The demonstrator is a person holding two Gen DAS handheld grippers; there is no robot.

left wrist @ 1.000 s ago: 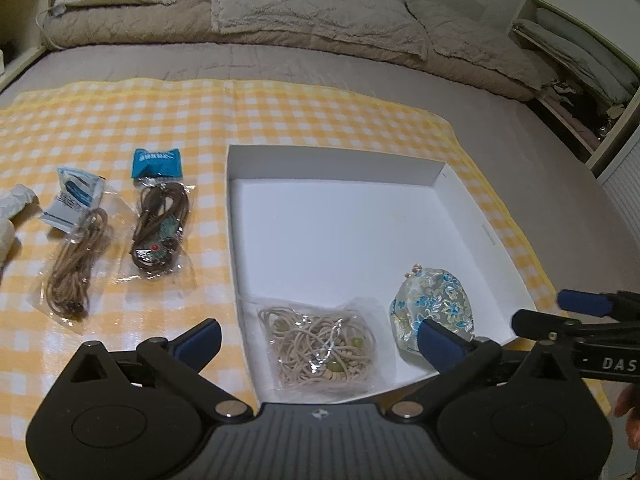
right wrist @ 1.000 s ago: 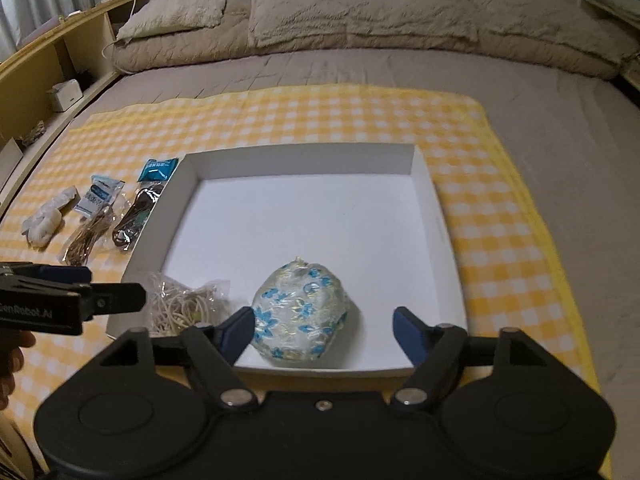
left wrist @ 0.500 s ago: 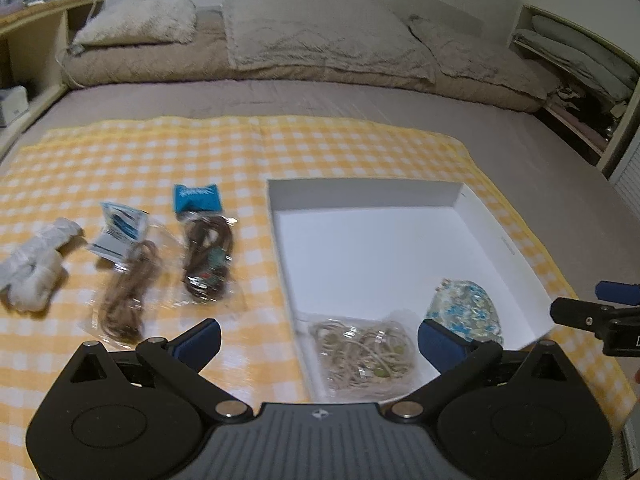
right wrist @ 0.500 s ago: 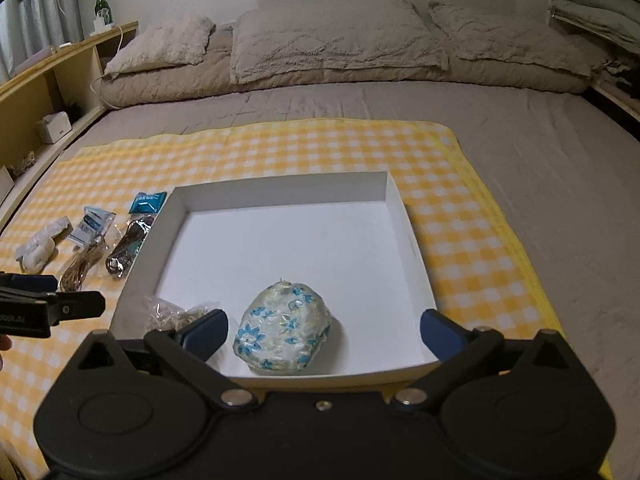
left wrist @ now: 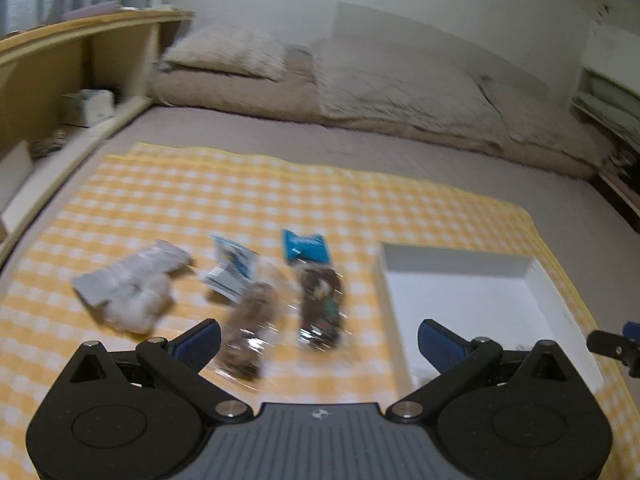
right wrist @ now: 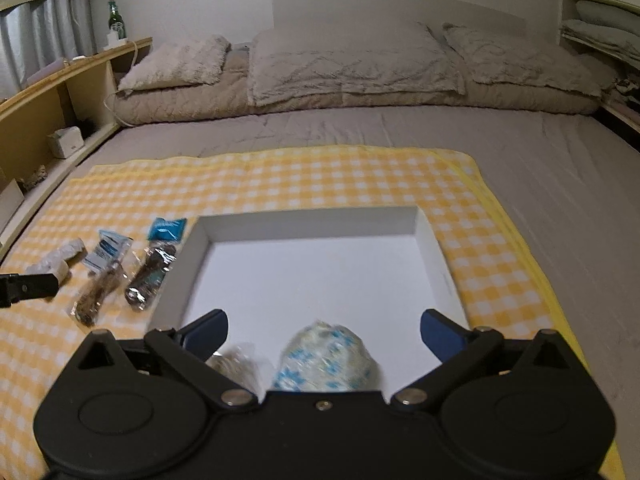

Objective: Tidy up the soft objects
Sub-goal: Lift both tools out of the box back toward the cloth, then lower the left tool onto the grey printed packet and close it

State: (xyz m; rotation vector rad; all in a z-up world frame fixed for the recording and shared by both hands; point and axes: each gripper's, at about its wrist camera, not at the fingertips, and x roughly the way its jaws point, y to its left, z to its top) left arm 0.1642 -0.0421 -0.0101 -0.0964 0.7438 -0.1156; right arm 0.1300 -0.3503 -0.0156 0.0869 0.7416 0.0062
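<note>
A bed (right wrist: 400, 140) fills both views, and a yellow checked cloth (right wrist: 280, 176) is spread across its near half, apparently as a work surface that marks off the sorting area from the grey bedding. At the centre of the right wrist view a shallow white box (right wrist: 312, 220) is set on the cloth; it seems to serve as the collecting place for the soft things. A floral fabric pouch (right wrist: 326, 356) lies inside it against the near wall, at the bottom centre of the frame, with a clear bag of pale cord (right wrist: 236, 364) just beside it to the left, so two items are judged already sorted.

Left of the box, on the bare cloth, three items are laid in a row, probably waiting their turn: a bag of dark cord with a blue header (left wrist: 318, 304), a bag of brown cord with a white label (left wrist: 250, 320), and a white bundle (left wrist: 128, 292) at the far left.

The right claw (right wrist: 322, 332) is held wide above the pouch, with nothing between its pads. The left claw (left wrist: 318, 344) is likewise spread wide and empty, and is aimed at the lower middle of its blurred view, over the two cord bags, which suggests one of them is the next pick.
</note>
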